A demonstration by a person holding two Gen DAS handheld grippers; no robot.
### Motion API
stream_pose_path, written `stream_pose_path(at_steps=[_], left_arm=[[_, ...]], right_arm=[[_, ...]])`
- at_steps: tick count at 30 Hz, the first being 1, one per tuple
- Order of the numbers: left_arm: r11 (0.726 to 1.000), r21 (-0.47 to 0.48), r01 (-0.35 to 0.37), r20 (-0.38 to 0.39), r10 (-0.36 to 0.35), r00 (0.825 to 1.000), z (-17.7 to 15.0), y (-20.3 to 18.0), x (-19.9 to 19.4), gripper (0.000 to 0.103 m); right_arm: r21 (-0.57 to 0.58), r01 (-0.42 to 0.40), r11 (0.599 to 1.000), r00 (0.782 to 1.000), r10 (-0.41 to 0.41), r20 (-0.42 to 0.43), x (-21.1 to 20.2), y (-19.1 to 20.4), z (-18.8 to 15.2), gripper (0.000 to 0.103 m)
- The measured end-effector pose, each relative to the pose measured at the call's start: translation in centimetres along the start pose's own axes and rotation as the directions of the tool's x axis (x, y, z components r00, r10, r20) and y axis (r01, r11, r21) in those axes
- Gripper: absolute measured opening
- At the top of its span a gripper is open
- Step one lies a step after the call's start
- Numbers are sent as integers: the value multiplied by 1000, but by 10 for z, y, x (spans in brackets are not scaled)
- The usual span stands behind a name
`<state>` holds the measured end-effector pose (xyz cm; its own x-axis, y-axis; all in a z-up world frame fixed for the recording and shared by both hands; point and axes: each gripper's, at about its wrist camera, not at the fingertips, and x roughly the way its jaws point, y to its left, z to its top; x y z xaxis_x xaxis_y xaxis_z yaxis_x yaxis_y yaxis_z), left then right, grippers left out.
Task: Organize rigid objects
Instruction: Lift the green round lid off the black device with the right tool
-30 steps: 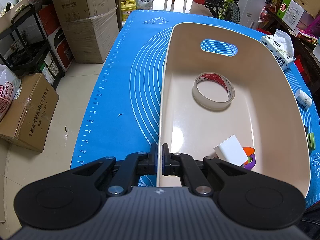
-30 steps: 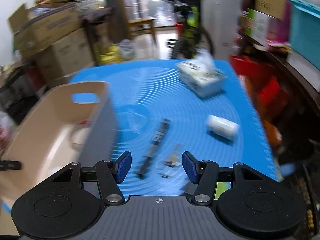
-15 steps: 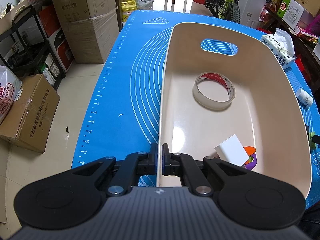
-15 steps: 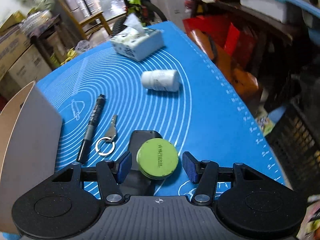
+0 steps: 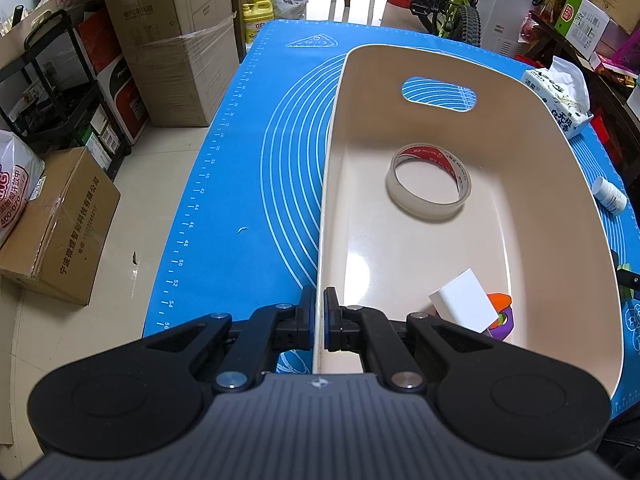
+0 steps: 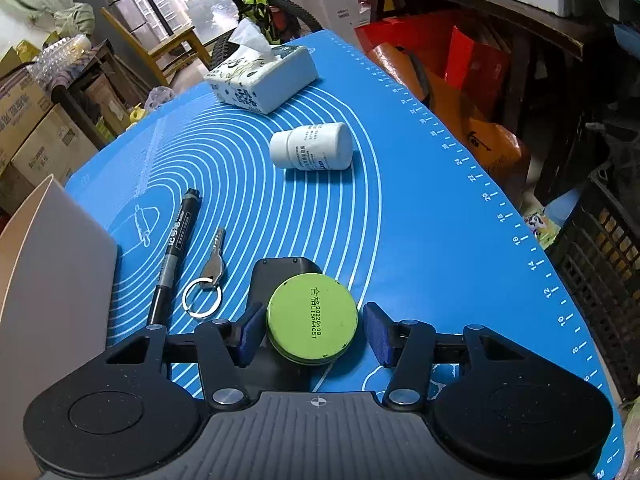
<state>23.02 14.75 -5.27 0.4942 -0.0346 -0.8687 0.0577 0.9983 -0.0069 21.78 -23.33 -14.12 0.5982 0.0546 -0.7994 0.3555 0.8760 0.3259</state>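
Bright, sharp, fisheye-bent edges, glare on bin (image 5: 372, 264)

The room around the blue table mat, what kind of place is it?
Probably a home room used for storage, not a lab: stacked cardboard boxes stand beside the table, a bicycle is parked behind it, and a tissue pack lies on the blue mat.

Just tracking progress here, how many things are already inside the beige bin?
3 visible: a tape roll mid-bin, and near the close end a white block leaning over an orange-and-purple item. The left gripper blocks the nearest corner of the bin, so more may hide there.
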Motion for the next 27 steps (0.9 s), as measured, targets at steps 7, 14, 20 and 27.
stream_pose_path(at_steps=[7,14,20,27], left_arm=[[1000,-3,1,-1,-1,1000,0,1,0,5],[1000,-4,1,-1,-1,1000,0,1,0,5],[1000,-4,0,-1,0,1000,0,1,0,5],[1000,-5,1,-1,-1,1000,0,1,0,5]], right_arm=[[-85,17,996,1000,-17,-2,-1,9,-2,54],[-134,48,990,998,-44,36,-6,18,-8,54],[-188,63,980,995,-47,91,-20,30,-2,54],[-242,29,970,987,10,158,-44,58,8,54]])
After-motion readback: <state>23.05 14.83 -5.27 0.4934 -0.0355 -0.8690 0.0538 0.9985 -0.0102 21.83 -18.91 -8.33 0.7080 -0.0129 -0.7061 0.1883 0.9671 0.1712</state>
